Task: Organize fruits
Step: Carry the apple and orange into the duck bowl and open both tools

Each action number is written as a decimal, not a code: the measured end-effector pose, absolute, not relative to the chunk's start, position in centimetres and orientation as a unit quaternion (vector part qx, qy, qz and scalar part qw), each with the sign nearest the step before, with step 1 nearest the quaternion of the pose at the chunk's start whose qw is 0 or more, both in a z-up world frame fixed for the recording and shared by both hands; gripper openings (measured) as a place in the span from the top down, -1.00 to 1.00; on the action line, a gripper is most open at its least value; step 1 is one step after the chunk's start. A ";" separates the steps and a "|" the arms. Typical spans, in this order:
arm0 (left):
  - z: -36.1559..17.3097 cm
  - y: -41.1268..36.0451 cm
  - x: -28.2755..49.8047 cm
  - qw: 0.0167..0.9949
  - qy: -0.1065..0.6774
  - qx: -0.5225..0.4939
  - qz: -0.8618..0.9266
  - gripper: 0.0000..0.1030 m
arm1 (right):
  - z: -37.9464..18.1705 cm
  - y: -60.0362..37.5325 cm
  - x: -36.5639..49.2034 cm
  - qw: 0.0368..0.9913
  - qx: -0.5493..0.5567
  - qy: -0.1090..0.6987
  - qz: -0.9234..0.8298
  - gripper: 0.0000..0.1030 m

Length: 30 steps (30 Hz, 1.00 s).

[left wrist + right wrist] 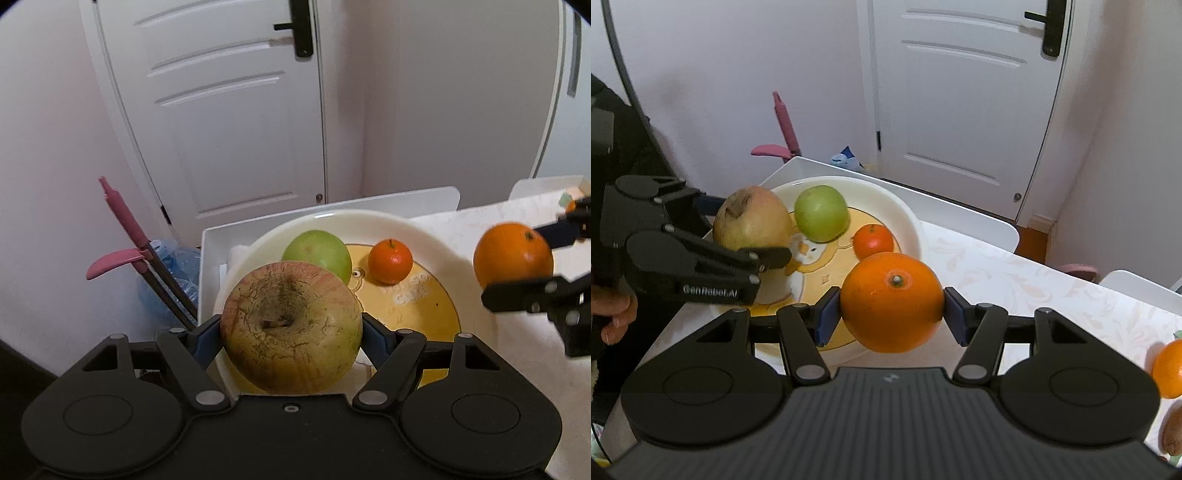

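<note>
My left gripper [291, 332] is shut on a large yellow-red apple [291, 326] and holds it above the near left part of a white bowl with a yellow picture [436, 236]. My right gripper [891, 308] is shut on a large orange [891, 301] and holds it above the table just right of the bowl [908, 218]. A green apple [317, 253] and a small tangerine [390, 260] lie in the bowl. The right wrist view shows the yellow-red apple [753, 218], the green apple [820, 212], the tangerine [873, 240] and the left gripper [768, 236]. The left wrist view shows the orange [511, 256].
The bowl stands on a table with a pale patterned cloth [1034, 280]. Another orange [1169, 369] and a brown fruit [1172, 432] lie at the right edge. White chair backs [406, 201] stand behind the table. A pink-handled tool [125, 221] leans at the left near a white door [236, 110].
</note>
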<state>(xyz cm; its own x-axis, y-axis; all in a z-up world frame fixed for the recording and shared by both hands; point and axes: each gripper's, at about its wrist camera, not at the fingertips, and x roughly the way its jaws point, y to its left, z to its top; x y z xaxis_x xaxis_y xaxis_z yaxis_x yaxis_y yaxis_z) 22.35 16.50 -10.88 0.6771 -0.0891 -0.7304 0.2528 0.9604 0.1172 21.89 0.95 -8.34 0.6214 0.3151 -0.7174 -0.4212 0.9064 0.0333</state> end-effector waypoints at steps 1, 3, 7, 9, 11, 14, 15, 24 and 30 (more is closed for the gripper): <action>-11.1 16.4 22.4 0.909 0.392 0.108 -0.096 -0.55 | -8.3 1.0 22.0 0.898 -0.069 0.384 0.204 -0.43; -11.4 16.2 22.7 0.907 0.395 0.113 -0.098 -0.55 | -8.3 1.0 22.3 0.898 -0.069 0.385 0.204 -0.43; -11.6 16.2 22.7 0.905 0.397 0.115 -0.098 -0.56 | -8.3 1.0 22.6 0.898 -0.067 0.385 0.203 -0.43; -11.0 16.2 22.4 0.913 0.379 0.116 -0.099 -0.73 | -8.2 1.0 22.7 0.898 -0.065 0.384 0.204 -0.43; -10.2 16.2 22.1 0.919 0.365 0.115 -0.096 -0.90 | -8.0 1.0 22.9 0.899 -0.064 0.383 0.204 -0.43; -9.7 16.6 21.8 0.920 0.366 0.108 -0.093 -0.90 | -7.9 1.1 23.3 0.899 -0.065 0.381 0.207 -0.43; -9.6 16.7 21.6 0.920 0.366 0.107 -0.092 -0.90 | -7.8 1.1 23.3 0.899 -0.067 0.380 0.208 -0.43; -9.7 16.7 20.1 0.918 0.373 0.098 -0.095 -0.96 | -8.5 2.5 24.3 0.888 -0.087 0.389 0.231 -0.43; -9.8 16.8 18.8 0.916 0.376 0.093 -0.102 -1.00 | -9.9 4.0 24.9 0.878 -0.096 0.397 0.249 -0.43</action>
